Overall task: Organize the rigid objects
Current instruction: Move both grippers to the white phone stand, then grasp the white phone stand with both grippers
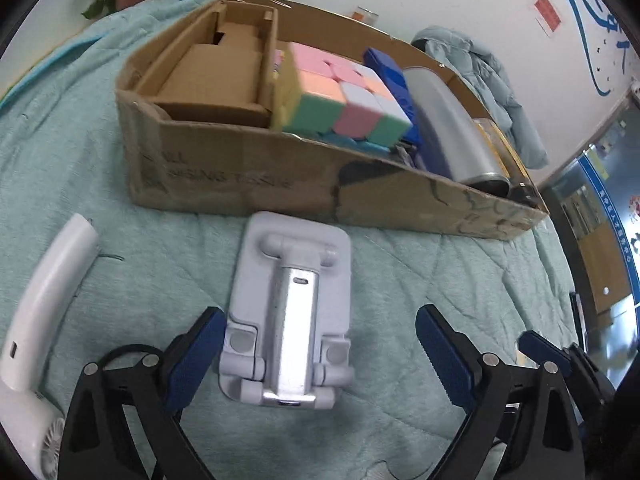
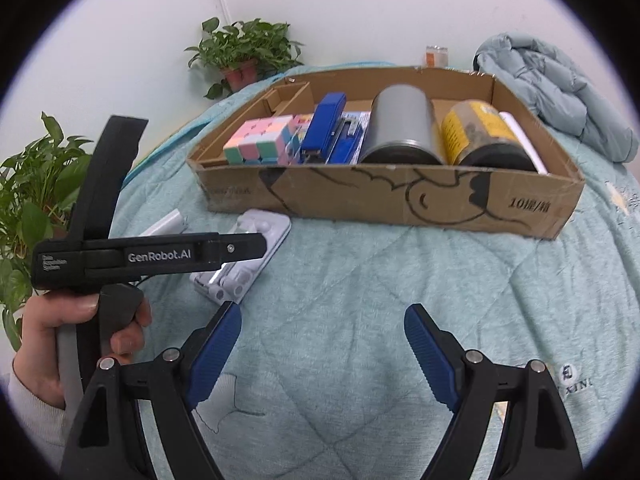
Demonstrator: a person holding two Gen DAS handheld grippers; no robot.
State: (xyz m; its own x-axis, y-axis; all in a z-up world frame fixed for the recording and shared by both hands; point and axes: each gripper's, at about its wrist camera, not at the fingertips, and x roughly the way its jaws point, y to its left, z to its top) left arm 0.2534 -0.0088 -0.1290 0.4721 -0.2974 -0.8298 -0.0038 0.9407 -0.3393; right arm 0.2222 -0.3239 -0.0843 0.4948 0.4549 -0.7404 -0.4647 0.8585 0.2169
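A folded grey phone stand lies on the teal quilt in front of a cardboard box. My left gripper is open, its jaws on either side of the stand's near end, the left pad close to it. The stand also shows in the right wrist view, partly hidden by the left gripper's body. My right gripper is open and empty above bare quilt. The box holds a pastel cube, a blue stapler, a grey can and a yellow jar.
A white handheld fan lies on the quilt left of the stand. A light blue jacket is heaped behind the box at right. Potted plants stand at the far left edge of the bed.
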